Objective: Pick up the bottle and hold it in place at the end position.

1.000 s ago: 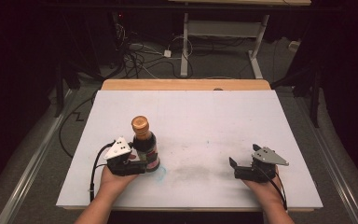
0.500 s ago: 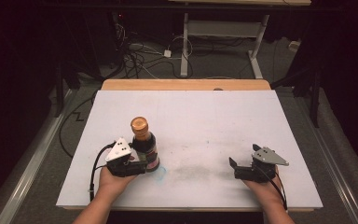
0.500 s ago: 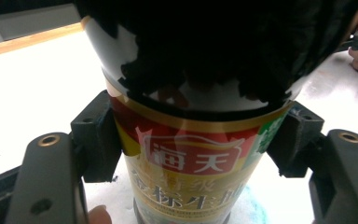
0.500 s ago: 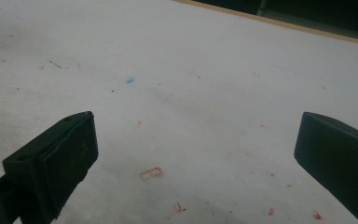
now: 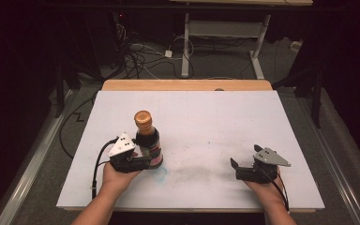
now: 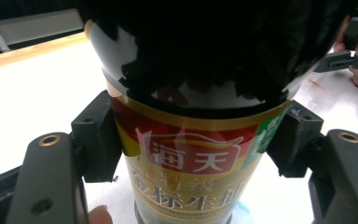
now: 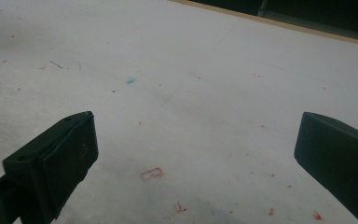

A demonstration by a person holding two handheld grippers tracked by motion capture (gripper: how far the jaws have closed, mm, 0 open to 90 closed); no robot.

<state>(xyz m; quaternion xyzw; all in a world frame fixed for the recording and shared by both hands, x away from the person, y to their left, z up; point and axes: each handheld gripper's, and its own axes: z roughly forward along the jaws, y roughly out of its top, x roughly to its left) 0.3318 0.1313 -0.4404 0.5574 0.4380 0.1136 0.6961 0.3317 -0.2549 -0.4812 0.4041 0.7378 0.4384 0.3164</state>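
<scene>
Left gripper (image 5: 143, 159): my jaws have just been closing, and in the left gripper view both pads now press the sides of the bottle (image 6: 193, 154), one on each flank of its label.
Change: against the earlier high views the bottle stands on the same spot, so what is new is the squeeze, not any lift.
Bottle: upright on the white board (image 5: 215, 117), near its left front part, gold cap (image 5: 143, 119) on top; its base seems to rest on the board over a faint blue smudge.
Meaning: I judge the grasp made, so the bottle is ready to be lifted or moved.
Right gripper (image 5: 238, 168): jaws spread wide with nothing between them, resting low over bare board at the right front, well apart from the bottle.
</scene>
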